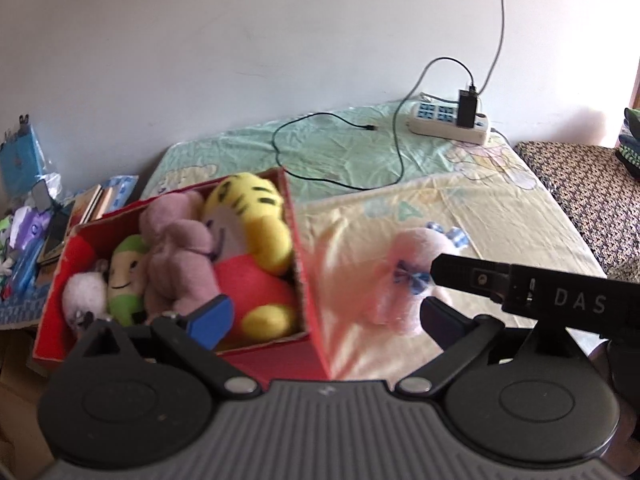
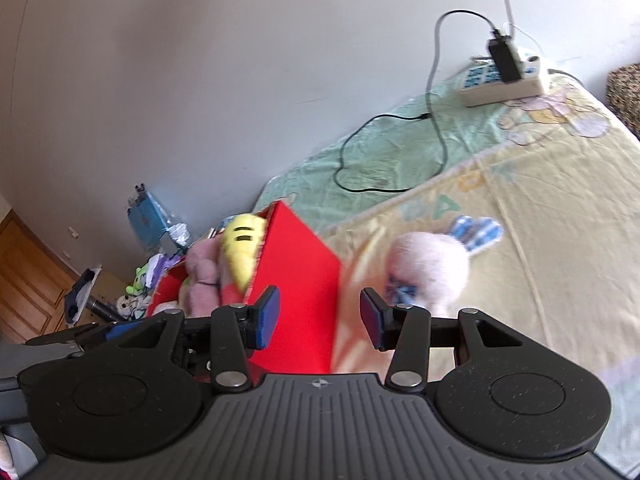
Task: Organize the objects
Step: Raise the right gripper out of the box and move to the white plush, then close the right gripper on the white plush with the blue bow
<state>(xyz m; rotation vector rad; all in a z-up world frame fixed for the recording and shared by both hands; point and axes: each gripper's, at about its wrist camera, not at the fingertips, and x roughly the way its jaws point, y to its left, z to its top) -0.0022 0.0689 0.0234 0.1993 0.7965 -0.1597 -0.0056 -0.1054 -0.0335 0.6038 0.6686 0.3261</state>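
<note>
Currently both grippers hover with jaws spread, gripping nothing – left gripper (image 1: 324,316) over the red box (image 1: 308,276) edge, right gripper (image 2: 320,316) just before the box's outer wall. Pink plush rabbit (image 2: 430,266) lies on the yellow bedsheet (image 2: 560,208) just right of the box – yellow tiger plush (image 1: 256,216) and purple plush (image 1: 176,252) inside it

A red box (image 1: 308,300) at nine o'clock holds plush toys: a yellow tiger (image 1: 256,216), a mauve toy (image 1: 176,252), a green one (image 1: 124,276). Just right of it, a pink plush (image 1: 400,280) lies blurred on the bed (image 1: 500,208). The left claw (image 1: 326,314) gapes wide, empty. A power strip (image 1: 448,120) sits at one o'clock.
</note>
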